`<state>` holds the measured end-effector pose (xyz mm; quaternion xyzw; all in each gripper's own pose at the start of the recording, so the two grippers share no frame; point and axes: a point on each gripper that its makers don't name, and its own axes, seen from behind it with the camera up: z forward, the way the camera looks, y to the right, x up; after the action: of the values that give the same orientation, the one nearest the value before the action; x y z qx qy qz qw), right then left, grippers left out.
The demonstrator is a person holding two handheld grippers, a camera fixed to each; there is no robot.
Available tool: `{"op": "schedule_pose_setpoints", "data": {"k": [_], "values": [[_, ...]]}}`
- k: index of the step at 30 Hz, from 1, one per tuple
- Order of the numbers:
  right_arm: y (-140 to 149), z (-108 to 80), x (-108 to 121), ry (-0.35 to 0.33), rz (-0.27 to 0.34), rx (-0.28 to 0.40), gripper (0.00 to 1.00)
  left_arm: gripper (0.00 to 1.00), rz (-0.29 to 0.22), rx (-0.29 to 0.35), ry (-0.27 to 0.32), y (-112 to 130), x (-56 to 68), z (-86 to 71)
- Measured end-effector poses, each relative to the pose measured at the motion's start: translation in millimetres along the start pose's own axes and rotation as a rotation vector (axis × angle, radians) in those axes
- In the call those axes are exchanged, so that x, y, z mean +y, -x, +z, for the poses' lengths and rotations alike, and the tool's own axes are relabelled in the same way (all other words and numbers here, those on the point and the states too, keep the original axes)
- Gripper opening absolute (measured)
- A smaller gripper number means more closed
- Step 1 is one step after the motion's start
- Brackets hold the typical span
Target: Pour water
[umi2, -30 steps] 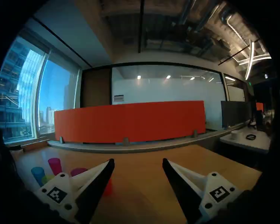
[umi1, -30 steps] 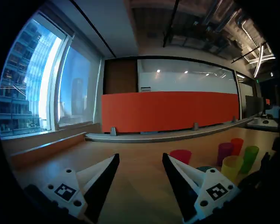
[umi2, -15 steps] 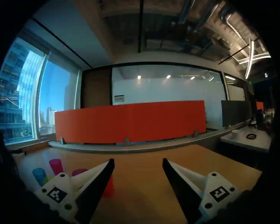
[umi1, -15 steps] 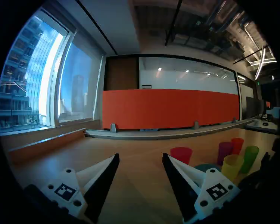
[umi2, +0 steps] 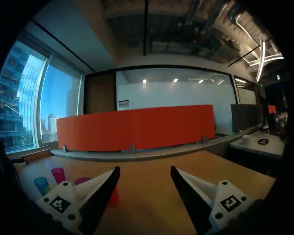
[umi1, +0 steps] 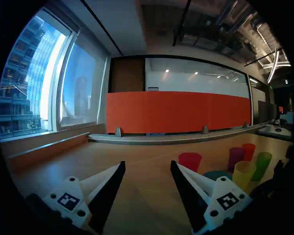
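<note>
**On the worktop: a huddle of cups, both tongs empty**

At 4 o'clock in the left gripper view stand the plastic cups (umi1: 244,173), packed close. A red cup (umi1: 190,161) is nearest the middle, a purple cup (umi1: 236,156) and a green cup (umi1: 262,165) stand farther out, and a teal cup (umi1: 215,175) is half hidden behind one finger. In the right gripper view the same huddle sits at 8 o'clock, partly behind a finger. Whether any cup holds water cannot be told from here.

The left tongs (umi1: 147,164) gape wide with nothing between the fingers, low over the bare wooden worktop (umi1: 147,154). The right tongs (umi2: 144,169) are equally wide and equally empty. At 12 o'clock runs an orange partition (umi1: 178,113), and at 9 o'clock a tall window (umi1: 33,94).

The crowding looks like the main hazard: a finger pushed in beside one cup would likely nudge or topple its neighbour. Thin plastic walls may also buckle under a hard squeeze and slop the contents. A pour begun off-centre would probably wet the wood.
</note>
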<state>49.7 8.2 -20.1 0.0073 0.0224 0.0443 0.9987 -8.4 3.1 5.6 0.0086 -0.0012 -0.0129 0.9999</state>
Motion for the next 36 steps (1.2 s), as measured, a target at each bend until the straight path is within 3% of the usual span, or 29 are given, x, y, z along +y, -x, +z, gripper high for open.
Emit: {"op": "schedule_pose_setpoints", "data": {"k": [18,36], "values": [[3.3,-1.2,-0.6,-0.004,0.002,-0.002,0.99,0.85,0.001,0.000,0.010,0.2,2.4,-1.2],[1.5,-1.4,2.8,-0.005,-0.062,0.026,0.99,0.85,0.002,-0.001,0.010,0.4,2.3,-1.1]]}}
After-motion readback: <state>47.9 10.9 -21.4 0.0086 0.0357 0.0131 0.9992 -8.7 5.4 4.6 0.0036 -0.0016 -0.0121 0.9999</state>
